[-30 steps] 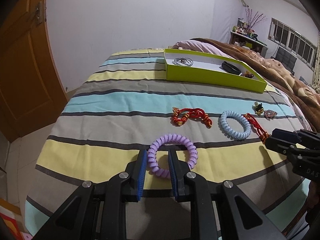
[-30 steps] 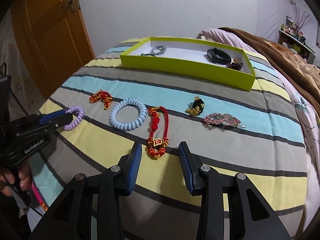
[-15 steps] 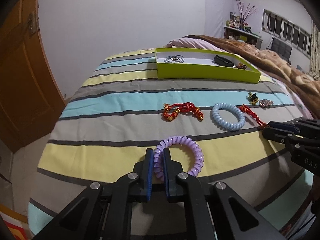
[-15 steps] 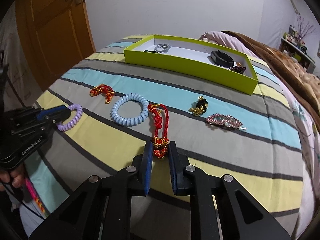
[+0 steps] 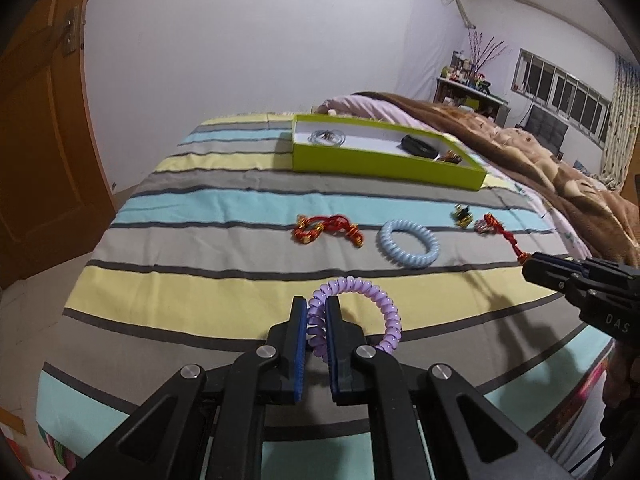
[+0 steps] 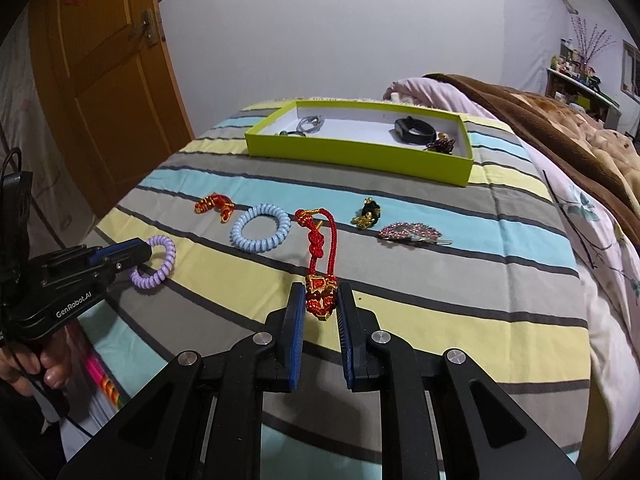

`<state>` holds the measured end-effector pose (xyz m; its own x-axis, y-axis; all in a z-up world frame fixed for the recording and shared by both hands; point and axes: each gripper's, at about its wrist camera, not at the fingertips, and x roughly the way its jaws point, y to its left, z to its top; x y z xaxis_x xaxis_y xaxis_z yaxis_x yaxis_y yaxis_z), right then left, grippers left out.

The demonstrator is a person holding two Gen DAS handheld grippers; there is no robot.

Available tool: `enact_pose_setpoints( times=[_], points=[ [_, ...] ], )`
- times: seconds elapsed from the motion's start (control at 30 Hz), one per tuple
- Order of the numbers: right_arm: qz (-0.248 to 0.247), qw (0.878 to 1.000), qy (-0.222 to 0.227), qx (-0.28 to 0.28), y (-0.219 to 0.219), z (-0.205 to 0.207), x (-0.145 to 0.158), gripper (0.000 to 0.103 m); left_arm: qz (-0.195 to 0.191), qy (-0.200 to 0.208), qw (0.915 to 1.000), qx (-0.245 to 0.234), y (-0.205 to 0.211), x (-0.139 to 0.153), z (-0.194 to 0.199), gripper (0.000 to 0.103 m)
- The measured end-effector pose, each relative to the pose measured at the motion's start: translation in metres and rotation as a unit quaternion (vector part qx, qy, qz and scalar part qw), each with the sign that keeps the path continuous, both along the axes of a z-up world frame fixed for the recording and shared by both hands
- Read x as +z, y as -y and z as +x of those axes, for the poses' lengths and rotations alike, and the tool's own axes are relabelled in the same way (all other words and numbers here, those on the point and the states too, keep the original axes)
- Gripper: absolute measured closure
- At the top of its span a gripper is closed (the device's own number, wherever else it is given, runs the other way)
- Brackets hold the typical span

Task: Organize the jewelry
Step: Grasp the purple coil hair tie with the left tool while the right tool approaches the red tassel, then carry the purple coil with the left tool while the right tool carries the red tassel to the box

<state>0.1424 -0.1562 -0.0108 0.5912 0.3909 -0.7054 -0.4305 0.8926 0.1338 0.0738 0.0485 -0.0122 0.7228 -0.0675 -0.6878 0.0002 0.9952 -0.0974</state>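
The purple spiral hair tie (image 5: 362, 312) was pinched in the left tool (image 5: 316, 322), the red knotted cord charm (image 6: 320, 264) in the right tool (image 6: 320, 304); the lime-green cardboard box (image 6: 400, 160) lay straight ahead, probably nearer the right.

Both claws newly clamped, lifting.

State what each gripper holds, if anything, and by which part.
The left gripper pinches the purple coil band across one side of its loop. The right gripper clamps the red cord bracelet by its red-and-gold charm end.
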Motion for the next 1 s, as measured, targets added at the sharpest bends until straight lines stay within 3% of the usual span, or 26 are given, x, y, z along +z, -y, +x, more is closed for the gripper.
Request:
enact_pose_setpoints(
  times=[0.43, 1.0],
  points=[
    [0.023, 0.999, 0.031, -0.023, 0.019, -0.007, 0.024, 0.087, -0.008, 0.038, 0.9991, -0.016, 0.017, 0.034, -0.001, 0.095],
    [0.024, 0.998, 0.048, -0.033, 0.026, 0.015, 0.038, 0.087, 0.01, 0.066, 0.9969, -0.043, 0.039, 0.063, 0.031, 0.095]
  ],
)
